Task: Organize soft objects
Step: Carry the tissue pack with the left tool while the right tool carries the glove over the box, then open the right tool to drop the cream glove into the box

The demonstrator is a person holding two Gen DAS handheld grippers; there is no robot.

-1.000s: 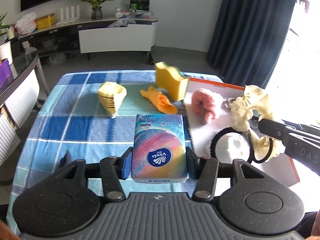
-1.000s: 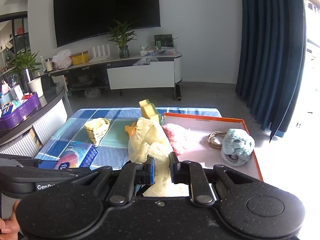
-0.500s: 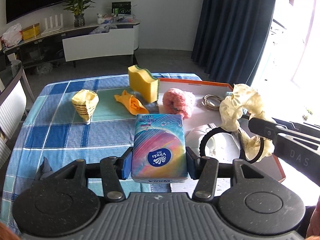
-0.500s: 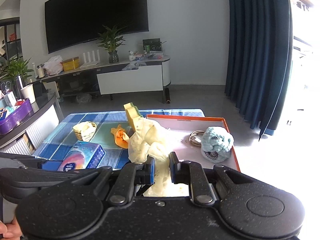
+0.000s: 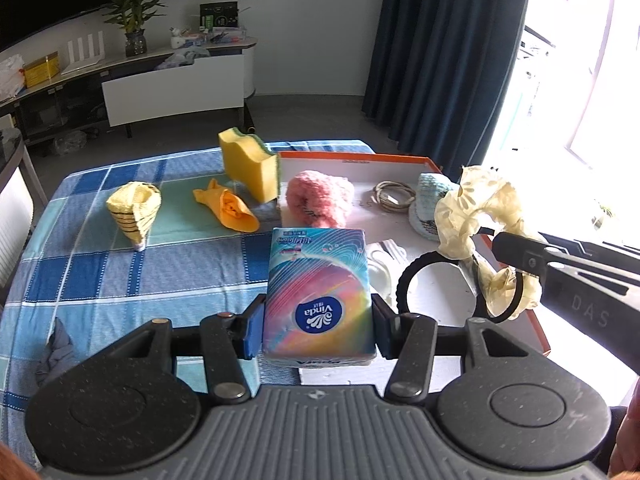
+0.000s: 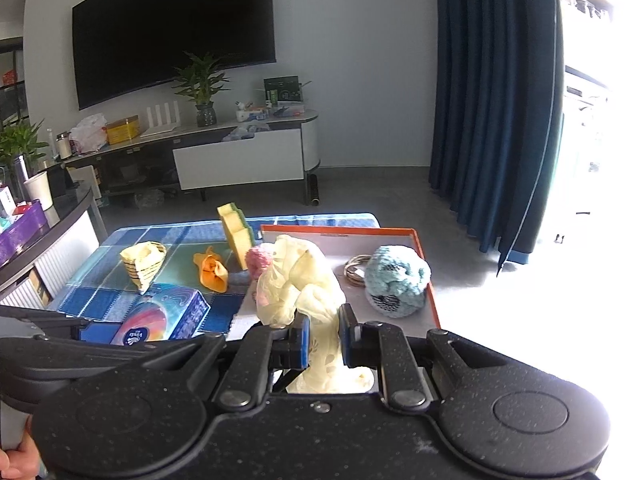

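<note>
Left wrist view: both hands drifted sideways since a second ago. Left gripper (image 5: pixel 318 326) pinches the tissue pack (image 5: pixel 318 296), long axis pointing away, over the tray's (image 5: pixel 538 330) near left corner; right gripper (image 6: pixel 324 336) clamps the cream scrunchie (image 6: pixel 298 280).

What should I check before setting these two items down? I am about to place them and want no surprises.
1. Left gripper grip on the tissue pack: ok, the blue pads press both its sides.
2. Right gripper grip on the pale yellow scrunchie: ok, the fingers are shut on its fabric.
3. Free floor in the orange-rimmed tray: ok, bare white area at the near side.
4. Things already in the tray: ok, the pink fluffy piece, cable and blue knit piece lie toward the far side.
5. Scrunchie clear of the black ring: cannot tell.
</note>
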